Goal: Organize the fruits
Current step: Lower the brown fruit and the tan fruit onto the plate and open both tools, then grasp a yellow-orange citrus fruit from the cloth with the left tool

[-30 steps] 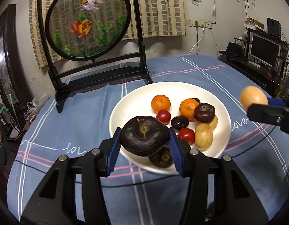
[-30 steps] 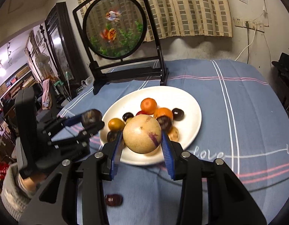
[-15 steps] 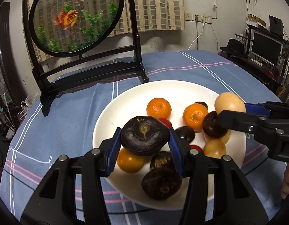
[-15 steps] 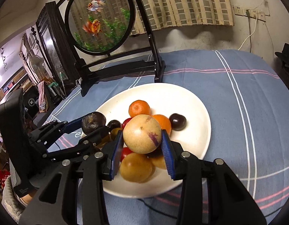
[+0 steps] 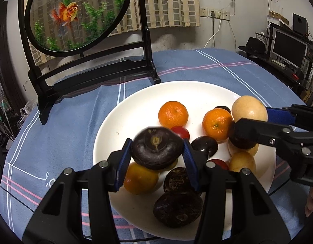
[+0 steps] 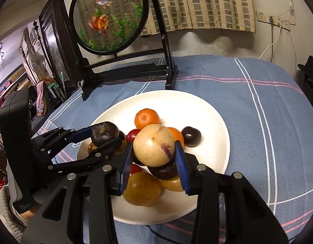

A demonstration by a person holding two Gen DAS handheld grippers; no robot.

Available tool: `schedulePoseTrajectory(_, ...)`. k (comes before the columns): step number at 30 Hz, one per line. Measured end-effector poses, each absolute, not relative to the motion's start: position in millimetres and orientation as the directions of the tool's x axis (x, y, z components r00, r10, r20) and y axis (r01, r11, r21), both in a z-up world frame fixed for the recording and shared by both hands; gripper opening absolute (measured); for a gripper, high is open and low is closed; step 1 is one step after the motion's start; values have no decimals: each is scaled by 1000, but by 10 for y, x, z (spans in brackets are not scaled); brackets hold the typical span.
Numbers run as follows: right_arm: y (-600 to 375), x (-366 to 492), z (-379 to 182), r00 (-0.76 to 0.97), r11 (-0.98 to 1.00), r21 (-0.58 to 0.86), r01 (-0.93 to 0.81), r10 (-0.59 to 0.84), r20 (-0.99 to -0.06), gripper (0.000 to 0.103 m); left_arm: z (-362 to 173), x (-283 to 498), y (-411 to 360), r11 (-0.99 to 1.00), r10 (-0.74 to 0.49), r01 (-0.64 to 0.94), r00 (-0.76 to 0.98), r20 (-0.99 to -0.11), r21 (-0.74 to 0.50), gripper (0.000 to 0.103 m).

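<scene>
Both grippers have come in over the white plate [image 5: 115, 122] since 1 second ago. The left gripper [image 5: 156, 152] clamps a dark purple fruit [image 5: 156, 148]; the right gripper [image 6: 154, 156] clamps a pale yellow fruit [image 6: 154, 148]. Beneath lie 2 tangerines [image 5: 173, 114], cherry tomatoes [image 5: 180, 132] and plums [image 5: 205, 145], partly hidden. Behind stands a goldfish screen [image 5: 75, 14].

both claws [image 5: 156, 152] [image 6: 154, 154] now over plate [image 5: 136, 105]
</scene>
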State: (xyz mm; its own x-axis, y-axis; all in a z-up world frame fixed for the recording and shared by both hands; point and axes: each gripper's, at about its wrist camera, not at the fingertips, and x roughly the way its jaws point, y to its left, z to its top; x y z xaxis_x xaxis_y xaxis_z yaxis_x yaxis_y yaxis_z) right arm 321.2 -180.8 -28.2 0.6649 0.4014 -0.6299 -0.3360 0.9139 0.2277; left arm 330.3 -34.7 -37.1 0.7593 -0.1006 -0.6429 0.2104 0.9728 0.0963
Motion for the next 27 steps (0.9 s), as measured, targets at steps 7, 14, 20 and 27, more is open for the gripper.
schedulePoseTrajectory(7, -1834, 3162, -212, 702, 922, 210, -325, 384, -600, 78, -312, 3255, -343, 975, -74, 185, 789, -610, 121, 77)
schedulePoseTrajectory(14, -1887, 3108, -127, 712, 919, 232, -317, 393, -583, 84, -244, 3193, -285, 978, -69, 171, 801, -594, 117, 84)
schedulePoseTrajectory(20, -1937, 2878, 16, 734, 913, 268, -307, 407, -544, 84, -127, 2988, -205, 983, -64, 150, 818, -571, 105, 87)
schedulePoseTrajectory(27, -2043, 2435, -75, 726, 901, 319, -294, 428, -539, 84, -88, 2513, -67, 986, -67, 142, 823, -565, 89, 89)
